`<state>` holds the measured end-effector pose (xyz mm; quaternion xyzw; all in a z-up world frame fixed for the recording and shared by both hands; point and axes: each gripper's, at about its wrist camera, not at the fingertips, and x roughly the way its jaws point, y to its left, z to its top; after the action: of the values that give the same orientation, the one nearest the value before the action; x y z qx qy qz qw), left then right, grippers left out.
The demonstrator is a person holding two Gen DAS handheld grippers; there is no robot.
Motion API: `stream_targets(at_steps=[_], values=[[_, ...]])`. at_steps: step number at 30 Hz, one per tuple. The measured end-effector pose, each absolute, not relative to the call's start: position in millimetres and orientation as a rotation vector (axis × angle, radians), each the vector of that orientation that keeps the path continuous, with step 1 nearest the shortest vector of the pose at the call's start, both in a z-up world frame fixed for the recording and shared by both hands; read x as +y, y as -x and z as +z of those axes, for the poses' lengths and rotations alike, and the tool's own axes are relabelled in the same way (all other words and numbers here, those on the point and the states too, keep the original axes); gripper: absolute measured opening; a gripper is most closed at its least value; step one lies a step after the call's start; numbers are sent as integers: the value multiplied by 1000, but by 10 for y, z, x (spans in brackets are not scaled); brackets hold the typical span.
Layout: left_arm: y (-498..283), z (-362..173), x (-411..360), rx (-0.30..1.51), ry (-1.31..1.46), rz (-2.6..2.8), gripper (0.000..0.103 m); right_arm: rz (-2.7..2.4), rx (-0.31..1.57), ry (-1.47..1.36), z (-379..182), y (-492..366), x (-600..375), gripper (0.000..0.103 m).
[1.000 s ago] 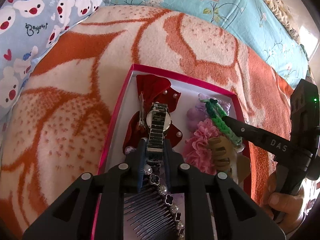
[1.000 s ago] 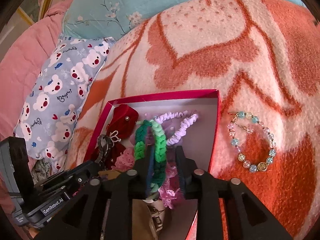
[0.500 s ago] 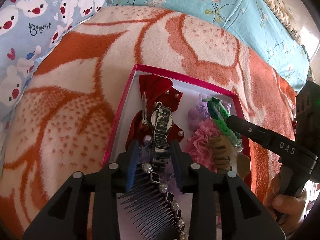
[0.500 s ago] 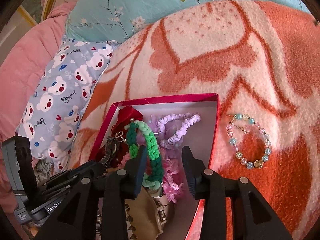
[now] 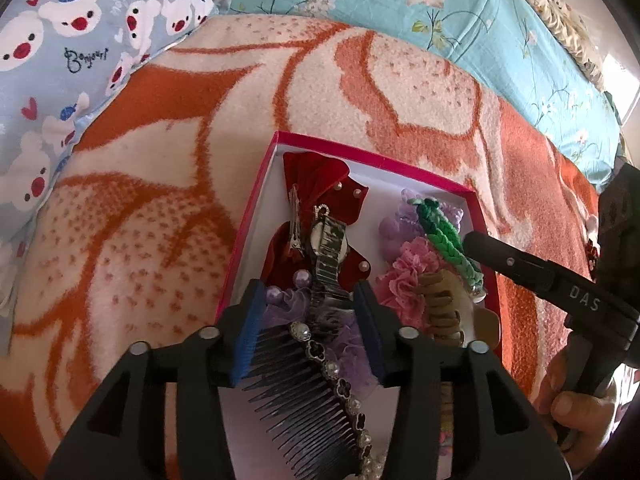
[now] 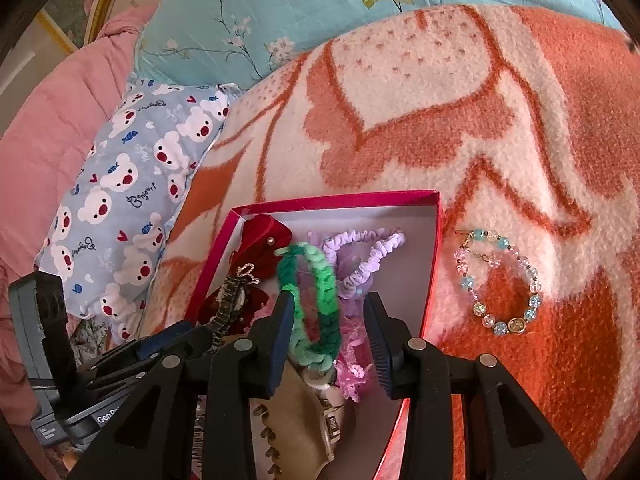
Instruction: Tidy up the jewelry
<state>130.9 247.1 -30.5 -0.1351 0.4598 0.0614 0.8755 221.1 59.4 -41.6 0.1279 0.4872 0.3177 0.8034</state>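
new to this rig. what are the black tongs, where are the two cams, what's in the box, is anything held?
There is no robot arm here. A person holds a pair of handheld tongs in each hand, and each pair carries a fisheye camera that looks forward along its two fingers.

In the left wrist view, the left tongs are opening. The metal watch lies between the pads, but they no longer press on it. The right tongs and a hand show at the right edge.

In the right wrist view, the right tongs stand open around the green braided band, which looks released.

Both hover over a pink-rimmed box on an orange and cream blanket. The box also holds a red bow, a black comb and lilac and pink scrunchies. A beaded bracelet lies outside on the blanket.
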Motion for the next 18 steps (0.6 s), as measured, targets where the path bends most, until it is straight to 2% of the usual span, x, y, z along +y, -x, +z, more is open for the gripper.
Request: stream_targets(at_steps=[4, 15, 18], values=[[-1270, -256, 2484, 949, 287, 130, 46, 689, 1021, -281, -315, -2154, 544, 45], [-1102, -134, 2468, 937, 292, 123, 46, 701, 993, -283, -144, -1987, 447, 45], [-1018, -76, 2445, 928, 293, 118, 52, 708, 988, -282, -100, -1919, 420, 45]])
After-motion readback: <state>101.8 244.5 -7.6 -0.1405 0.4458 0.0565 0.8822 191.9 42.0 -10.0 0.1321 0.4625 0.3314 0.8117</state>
